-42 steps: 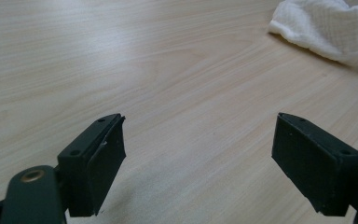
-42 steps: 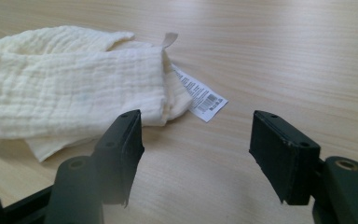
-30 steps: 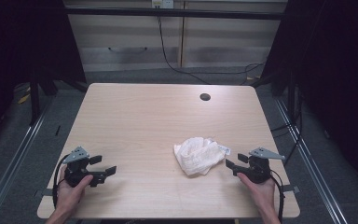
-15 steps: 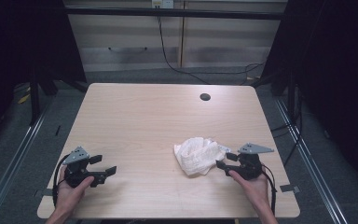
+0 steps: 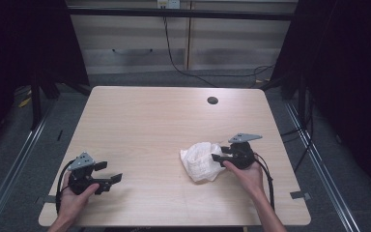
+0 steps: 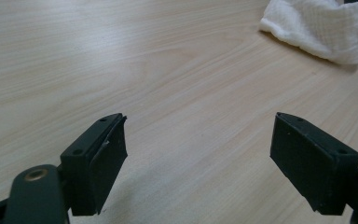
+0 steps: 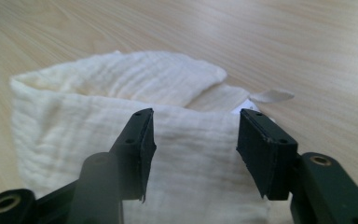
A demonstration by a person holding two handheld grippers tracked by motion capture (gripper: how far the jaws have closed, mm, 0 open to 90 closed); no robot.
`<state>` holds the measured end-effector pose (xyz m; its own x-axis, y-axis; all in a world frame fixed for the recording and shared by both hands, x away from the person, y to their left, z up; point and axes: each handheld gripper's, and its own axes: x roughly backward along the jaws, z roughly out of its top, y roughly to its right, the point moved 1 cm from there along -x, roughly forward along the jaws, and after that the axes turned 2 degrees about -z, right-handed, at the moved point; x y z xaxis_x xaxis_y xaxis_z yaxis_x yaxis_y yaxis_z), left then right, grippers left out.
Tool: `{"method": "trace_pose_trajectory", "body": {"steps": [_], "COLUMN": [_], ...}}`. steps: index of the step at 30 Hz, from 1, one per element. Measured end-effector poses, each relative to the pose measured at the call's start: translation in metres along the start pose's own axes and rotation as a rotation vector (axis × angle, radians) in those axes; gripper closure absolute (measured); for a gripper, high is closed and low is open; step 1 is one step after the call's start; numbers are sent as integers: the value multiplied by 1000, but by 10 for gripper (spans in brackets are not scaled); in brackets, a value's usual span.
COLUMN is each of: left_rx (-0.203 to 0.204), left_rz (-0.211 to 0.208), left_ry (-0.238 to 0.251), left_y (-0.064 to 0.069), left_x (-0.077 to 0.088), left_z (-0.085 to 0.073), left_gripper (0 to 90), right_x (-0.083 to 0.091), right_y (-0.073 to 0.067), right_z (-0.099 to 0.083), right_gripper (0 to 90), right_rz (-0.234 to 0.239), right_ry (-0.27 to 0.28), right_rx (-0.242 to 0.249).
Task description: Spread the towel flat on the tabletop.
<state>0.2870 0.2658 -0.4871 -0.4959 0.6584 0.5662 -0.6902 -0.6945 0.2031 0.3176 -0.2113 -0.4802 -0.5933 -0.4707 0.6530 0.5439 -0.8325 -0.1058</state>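
Observation:
A crumpled white cloth (image 5: pixel 199 162) lies on the wooden table (image 5: pixel 145 121), right of the middle. My right gripper (image 5: pixel 216 158) reaches over the cloth's right edge. In the right gripper view its jaws hang over the cloth (image 7: pixel 98 93), which shows in the gap between them. The right gripper (image 7: pixel 193 128) is open; its jaws have just been closing and the pads do not press the fabric. My left gripper (image 5: pixel 111 172) rests near the front left corner, a hand around it. It stands open over bare wood in the left gripper view (image 6: pixel 198 140), with the cloth (image 6: pixel 321 28) far off.
A small dark round hole (image 5: pixel 212 100) sits in the tabletop near the far edge. Cables trail from both grippers toward the front edge. Dark frame posts and floor rails flank the table on either side.
My right gripper has moved left, from beside the cloth to over its right edge. The left gripper and the cloth have stayed in place.

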Motion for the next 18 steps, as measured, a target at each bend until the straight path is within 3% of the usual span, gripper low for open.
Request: {"method": "trace_pose_trajectory", "body": {"steps": [7,12,14,18], "left_rx": [15,18,16,7], "left_rz": [4,3,-3,-2], "left_ry": [14,16,10,2], "left_y": [-2,-3,-2,-2], "left_x": [2,3,2,1], "left_z": [0,0,0,0], "left_gripper": [181,181,181,181], "right_x": [-17,-22,-22,-21], "right_y": [2,-7,-9,-6], "right_z": [-11,-16,-16,-16], "right_gripper": [404,524,567,742], "right_rz": [-16,-62,-65,-41], "right_ry": [-79,-104,-104,-103], "right_rx": [-3,59,55,34]}}
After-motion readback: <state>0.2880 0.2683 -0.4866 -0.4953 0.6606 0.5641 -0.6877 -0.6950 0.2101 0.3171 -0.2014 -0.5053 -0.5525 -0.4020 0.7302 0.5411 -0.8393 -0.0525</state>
